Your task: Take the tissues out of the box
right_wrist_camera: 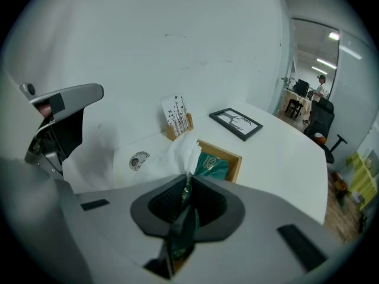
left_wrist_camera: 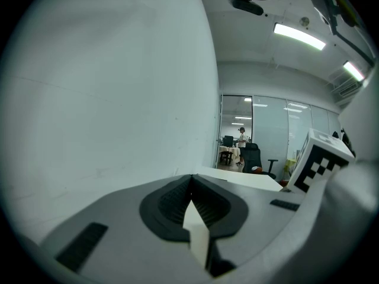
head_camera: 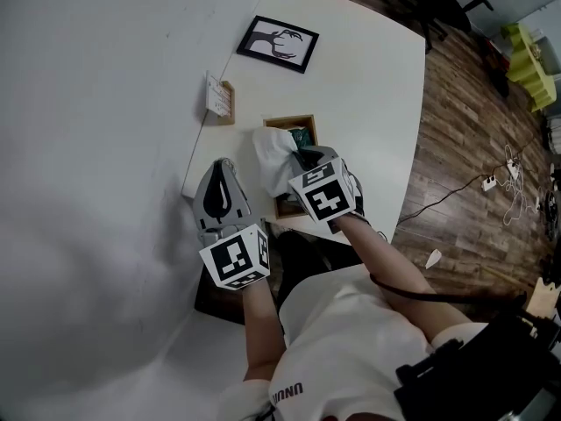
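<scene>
A shallow wooden box (head_camera: 294, 122) (right_wrist_camera: 234, 158) sits on the white table (head_camera: 368, 103). Inside it lies a green tissue packet (head_camera: 303, 136) (right_wrist_camera: 213, 165). A crumpled white tissue (head_camera: 273, 158) (right_wrist_camera: 181, 151) rises from the packet. My right gripper (head_camera: 307, 161) (right_wrist_camera: 188, 189) points steeply down over the box, shut on the green packet wrap just below the tissue. My left gripper (head_camera: 222, 170) (left_wrist_camera: 190, 185) hovers by the table's left edge near the wall. Its jaws are together, with a thin white strip (left_wrist_camera: 198, 232), apparently tissue, pinched between them.
A framed deer picture (head_camera: 279, 44) (right_wrist_camera: 235, 123) lies farther back on the table. A small card stand (head_camera: 219, 99) (right_wrist_camera: 176, 118) is next to the wall (head_camera: 96, 130). The table's right edge drops to a wooden floor with cables (head_camera: 508, 182).
</scene>
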Demonstrator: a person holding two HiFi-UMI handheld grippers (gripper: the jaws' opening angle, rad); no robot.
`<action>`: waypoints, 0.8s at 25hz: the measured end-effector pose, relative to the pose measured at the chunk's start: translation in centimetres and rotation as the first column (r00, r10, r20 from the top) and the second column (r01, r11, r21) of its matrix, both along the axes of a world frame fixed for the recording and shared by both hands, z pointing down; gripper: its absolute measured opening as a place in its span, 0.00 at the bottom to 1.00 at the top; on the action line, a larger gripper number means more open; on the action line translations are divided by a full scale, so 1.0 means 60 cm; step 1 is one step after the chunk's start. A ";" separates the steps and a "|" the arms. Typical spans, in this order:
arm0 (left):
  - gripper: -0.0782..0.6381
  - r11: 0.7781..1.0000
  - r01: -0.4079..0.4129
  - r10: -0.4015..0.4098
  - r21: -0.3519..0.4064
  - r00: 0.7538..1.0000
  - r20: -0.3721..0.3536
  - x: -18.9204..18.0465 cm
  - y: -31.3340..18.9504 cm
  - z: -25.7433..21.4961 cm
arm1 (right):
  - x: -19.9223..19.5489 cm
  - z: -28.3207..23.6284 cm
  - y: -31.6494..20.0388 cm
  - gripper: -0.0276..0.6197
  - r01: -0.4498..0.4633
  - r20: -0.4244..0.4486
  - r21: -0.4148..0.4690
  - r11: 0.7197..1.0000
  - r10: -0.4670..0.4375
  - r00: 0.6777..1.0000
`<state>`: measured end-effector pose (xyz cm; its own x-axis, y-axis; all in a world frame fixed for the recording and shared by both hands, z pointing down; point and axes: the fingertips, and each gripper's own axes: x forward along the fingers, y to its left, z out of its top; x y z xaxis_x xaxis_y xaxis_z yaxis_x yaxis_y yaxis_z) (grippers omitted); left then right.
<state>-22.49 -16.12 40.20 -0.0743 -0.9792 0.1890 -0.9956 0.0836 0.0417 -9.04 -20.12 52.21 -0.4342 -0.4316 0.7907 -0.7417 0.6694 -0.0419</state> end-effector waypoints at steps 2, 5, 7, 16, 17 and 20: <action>0.13 1.000 0.001 -0.001 0.002 1.000 0.002 0.000 0.002 -0.002 | 0.000 -0.007 -0.001 0.11 0.000 0.006 0.010 1.000 0.000 1.000; 0.13 1.000 0.002 -0.002 0.004 1.000 0.007 0.000 0.003 -0.003 | 0.000 -0.016 -0.005 0.11 -0.001 0.014 0.025 1.000 0.000 1.000; 0.13 1.000 0.003 -0.003 0.006 1.000 0.009 0.000 0.004 -0.003 | 0.000 -0.020 -0.007 0.11 -0.004 0.020 0.031 1.000 0.004 1.000; 0.13 1.000 0.008 -0.008 0.015 1.000 0.010 0.008 0.011 -0.011 | 0.002 -0.044 -0.009 0.11 -0.001 0.046 0.062 0.998 -0.001 0.999; 0.13 1.000 0.009 -0.009 0.016 1.000 0.011 0.009 0.012 -0.011 | 0.002 -0.049 -0.010 0.11 -0.002 0.049 0.068 0.998 -0.002 0.999; 0.13 1.000 0.012 -0.013 0.018 1.000 0.010 0.010 0.015 -0.013 | 0.002 -0.061 -0.012 0.11 0.000 0.060 0.084 0.996 -0.005 0.998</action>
<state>-21.87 -15.23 39.42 -0.0885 -0.9814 0.1703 -0.9949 0.0954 0.0328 -8.92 -20.82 48.55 -0.4805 -0.4943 0.7245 -0.7382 0.6739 -0.0298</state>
